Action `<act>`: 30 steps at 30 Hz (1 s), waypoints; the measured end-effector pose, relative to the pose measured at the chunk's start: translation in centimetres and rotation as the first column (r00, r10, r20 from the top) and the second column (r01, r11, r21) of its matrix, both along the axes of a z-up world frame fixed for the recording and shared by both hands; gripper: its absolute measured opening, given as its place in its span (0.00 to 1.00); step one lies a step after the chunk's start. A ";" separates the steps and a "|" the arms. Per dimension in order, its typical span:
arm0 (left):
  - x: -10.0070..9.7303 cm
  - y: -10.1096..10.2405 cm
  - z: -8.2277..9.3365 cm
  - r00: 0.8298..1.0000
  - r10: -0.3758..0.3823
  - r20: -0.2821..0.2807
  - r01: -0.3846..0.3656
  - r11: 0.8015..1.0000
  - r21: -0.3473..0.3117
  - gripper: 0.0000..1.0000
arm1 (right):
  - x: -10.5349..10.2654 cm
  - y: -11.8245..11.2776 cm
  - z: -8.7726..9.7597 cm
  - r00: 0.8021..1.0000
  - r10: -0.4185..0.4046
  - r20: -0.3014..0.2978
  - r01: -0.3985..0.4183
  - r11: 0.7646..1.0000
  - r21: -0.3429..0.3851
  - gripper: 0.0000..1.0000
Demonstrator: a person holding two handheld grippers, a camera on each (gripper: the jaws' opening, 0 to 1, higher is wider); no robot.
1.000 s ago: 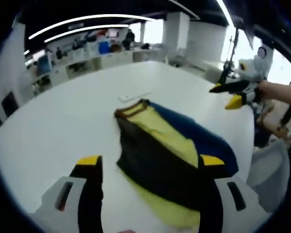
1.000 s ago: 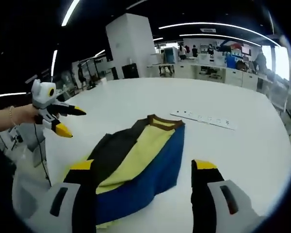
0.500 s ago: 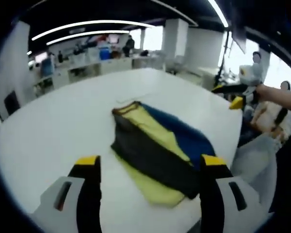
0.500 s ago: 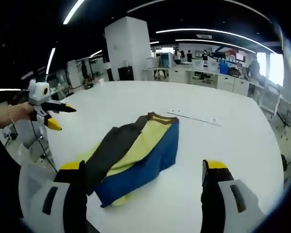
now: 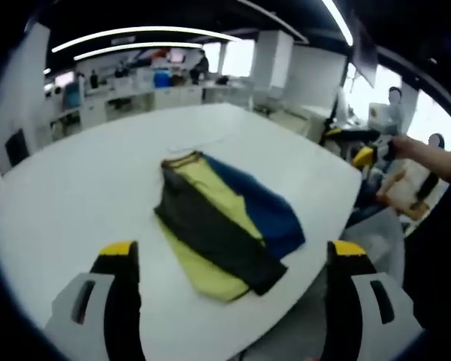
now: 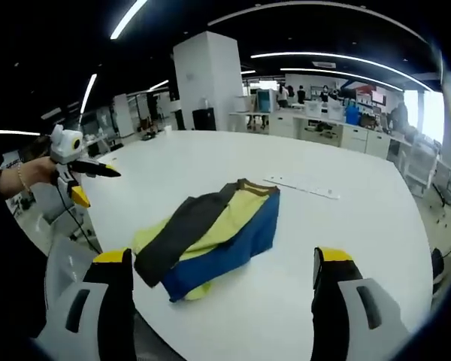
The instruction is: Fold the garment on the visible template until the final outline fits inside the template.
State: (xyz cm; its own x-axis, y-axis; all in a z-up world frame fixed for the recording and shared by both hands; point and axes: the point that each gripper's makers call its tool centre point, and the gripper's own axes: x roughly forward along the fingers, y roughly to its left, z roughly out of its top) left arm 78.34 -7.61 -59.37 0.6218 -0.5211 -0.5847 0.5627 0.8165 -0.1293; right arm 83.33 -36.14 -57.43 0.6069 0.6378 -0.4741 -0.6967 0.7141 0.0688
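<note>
The folded garment [image 5: 218, 218] lies on the white round table [image 5: 75, 188], showing a dark grey band, a yellow panel, a blue panel and a brown collar at its far end. My left gripper [image 5: 233, 254] hovers open above and well back from it, with nothing between the jaws. In the right gripper view the garment [image 6: 210, 237] sits near the table's [image 6: 346, 226] near edge, and my right gripper [image 6: 222, 259] is open and empty above it. The left gripper [image 6: 83, 180] appears at the left, the right gripper [image 5: 357, 147] at the right, each off the table's side.
A thin white strip [image 6: 301, 188] lies on the table beyond the collar. A white column [image 6: 203, 83] and office desks with people stand behind. The rounded table edge runs close to the garment, and a grey chair [image 6: 64, 263] sits below it.
Both views have pulled back and up, so the garment looks smaller and more of the table edge shows. The garment lies as before, and both grippers stay open.
</note>
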 end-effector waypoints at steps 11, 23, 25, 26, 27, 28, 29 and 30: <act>-2.1 -0.2 0.3 0.998 0.068 -0.009 -0.068 0.998 -0.004 0.99 | -2.8 -2.0 -1.9 0.999 0.013 -0.033 -0.013 1.000 0.007 1.00; -2.8 1.4 -1.1 0.998 0.050 -0.047 -0.049 0.999 0.008 0.99 | -4.1 -0.7 -3.2 0.999 0.034 0.002 -0.034 0.994 -0.105 1.00; -2.8 1.4 -1.4 0.997 0.044 -0.057 -0.043 0.999 0.014 0.99 | -4.2 -0.2 -3.3 0.998 0.055 0.023 -0.052 0.991 -0.123 1.00; -2.8 1.4 -1.3 0.998 0.036 -0.057 -0.035 0.999 0.010 0.99 | -4.2 0.0 -3.4 0.997 0.066 0.032 -0.061 0.989 -0.138 1.00; -2.7 1.2 -1.2 0.998 0.029 -0.055 -0.028 1.000 0.007 0.99 | -4.2 0.2 -3.5 0.997 0.065 0.031 -0.060 0.989 -0.137 1.00; -2.7 1.2 -1.1 0.998 0.022 -0.053 -0.021 1.000 0.005 0.99 | -4.2 0.3 -3.6 0.998 0.064 0.030 -0.059 0.989 -0.136 1.00; -2.6 1.1 -1.1 0.999 0.012 -0.052 -0.012 1.000 0.006 0.99 | -4.1 0.5 -3.7 0.998 0.063 0.028 -0.059 0.989 -0.134 0.99; -2.7 1.1 -1.0 0.999 0.005 -0.054 -0.005 1.000 0.007 0.99 | -4.1 0.6 -3.8 0.998 0.062 0.028 -0.058 0.989 -0.134 0.97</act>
State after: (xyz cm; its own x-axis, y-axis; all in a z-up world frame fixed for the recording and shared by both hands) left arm 75.68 -6.54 -60.36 0.5918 -0.5138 -0.6211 0.5511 0.8202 -0.1536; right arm 79.20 -35.51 -61.21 0.5855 0.6061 -0.5384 -0.7389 0.6722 -0.0467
